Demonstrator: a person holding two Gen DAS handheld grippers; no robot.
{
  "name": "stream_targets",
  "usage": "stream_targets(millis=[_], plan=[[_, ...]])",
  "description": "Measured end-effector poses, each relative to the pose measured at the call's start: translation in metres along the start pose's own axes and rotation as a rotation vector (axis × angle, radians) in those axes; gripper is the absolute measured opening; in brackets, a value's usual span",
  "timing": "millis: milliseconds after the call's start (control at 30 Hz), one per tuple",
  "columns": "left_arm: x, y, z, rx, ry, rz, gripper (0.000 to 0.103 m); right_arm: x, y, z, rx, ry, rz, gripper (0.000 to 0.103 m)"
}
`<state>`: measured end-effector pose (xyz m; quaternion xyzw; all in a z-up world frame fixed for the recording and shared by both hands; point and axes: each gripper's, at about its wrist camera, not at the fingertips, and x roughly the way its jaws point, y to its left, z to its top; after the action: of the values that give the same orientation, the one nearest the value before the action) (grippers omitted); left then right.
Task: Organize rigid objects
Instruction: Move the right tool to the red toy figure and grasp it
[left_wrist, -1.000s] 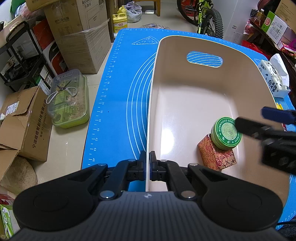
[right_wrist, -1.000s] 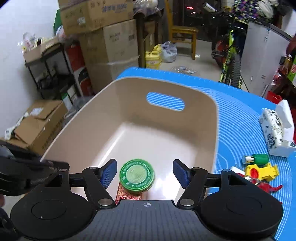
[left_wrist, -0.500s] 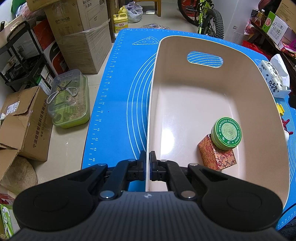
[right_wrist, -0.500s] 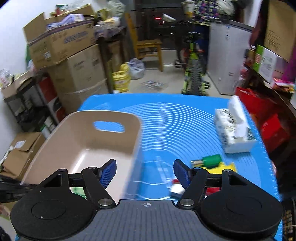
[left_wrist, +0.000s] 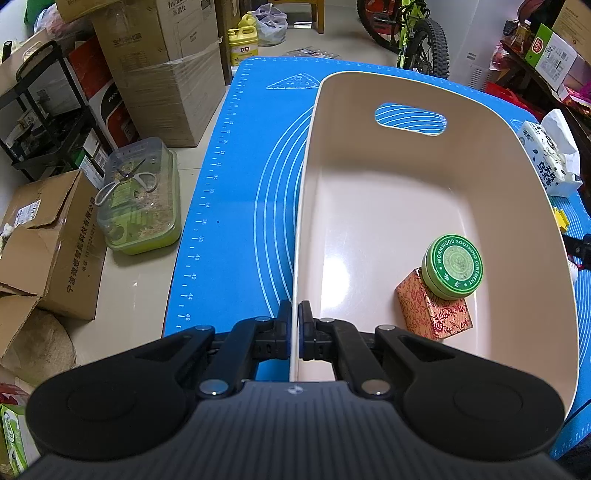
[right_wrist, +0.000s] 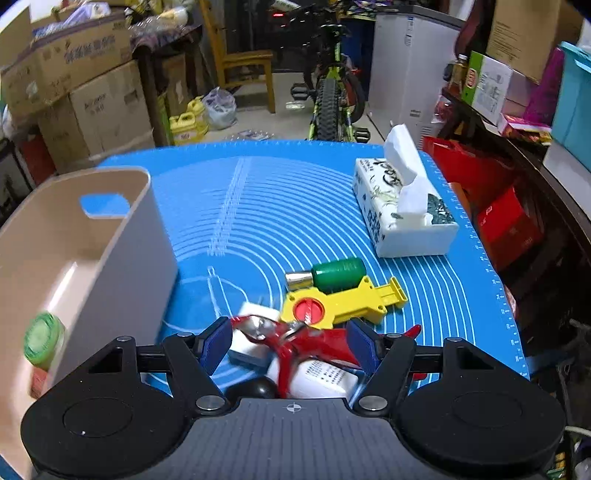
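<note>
A beige bin (left_wrist: 369, 206) stands on the blue mat (left_wrist: 236, 206). My left gripper (left_wrist: 294, 325) is shut on the bin's near left rim. Inside lie a green ointment tin (left_wrist: 452, 266) leaning on a red patterned box (left_wrist: 434, 312). In the right wrist view my right gripper (right_wrist: 290, 345) stands open above a pile to the right of the bin (right_wrist: 85, 258): a red tool (right_wrist: 314, 341), a yellow toy (right_wrist: 343, 301), a green-capped bottle (right_wrist: 334, 275), a white box (right_wrist: 255, 334), a white bottle (right_wrist: 325, 378) and a black ball (right_wrist: 258, 387). Nothing is between its pads.
A tissue box (right_wrist: 400, 206) sits at the mat's far right. Cardboard boxes (left_wrist: 162, 70), a clear tub with scissors (left_wrist: 138, 199) and a bicycle (right_wrist: 332, 96) stand on the floor beyond the mat.
My right gripper has swung out of the bin and to the right, coming lower over the pile of small objects. The left gripper kept its hold on the rim.
</note>
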<state>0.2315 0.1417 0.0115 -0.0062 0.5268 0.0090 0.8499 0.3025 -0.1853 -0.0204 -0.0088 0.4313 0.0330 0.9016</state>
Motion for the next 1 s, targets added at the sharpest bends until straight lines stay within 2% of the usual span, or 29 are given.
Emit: stream_targets(millis=[433, 633, 733, 800, 900, 1000], plan=[[0.0, 0.0, 0.0, 0.002, 0.0, 0.0, 0.005, 0.026, 0.018, -0.014, -0.163, -0.011, -0.052, 0.074], [0.0, -0.001, -0.001, 0.006, -0.001, 0.001, 0.005, 0.032, 0.019, -0.012, -0.182, -0.038, -0.059, 0.072], [0.0, -0.001, -0.001, 0.006, 0.0, 0.001, 0.005, 0.031, 0.022, -0.015, -0.223, -0.062, -0.051, 0.065], [0.0, -0.001, 0.0, 0.004, 0.0, 0.001, 0.005, 0.029, 0.027, -0.017, -0.259, -0.072, -0.045, 0.053], [0.0, -0.001, 0.0, 0.006, -0.001, 0.002, 0.005, 0.024, 0.029, -0.018, -0.282, -0.086, -0.053, 0.052], [0.0, -0.001, -0.001, 0.004, 0.0, 0.001, 0.005, 0.018, 0.022, -0.017, -0.252, -0.111, -0.039, 0.051]])
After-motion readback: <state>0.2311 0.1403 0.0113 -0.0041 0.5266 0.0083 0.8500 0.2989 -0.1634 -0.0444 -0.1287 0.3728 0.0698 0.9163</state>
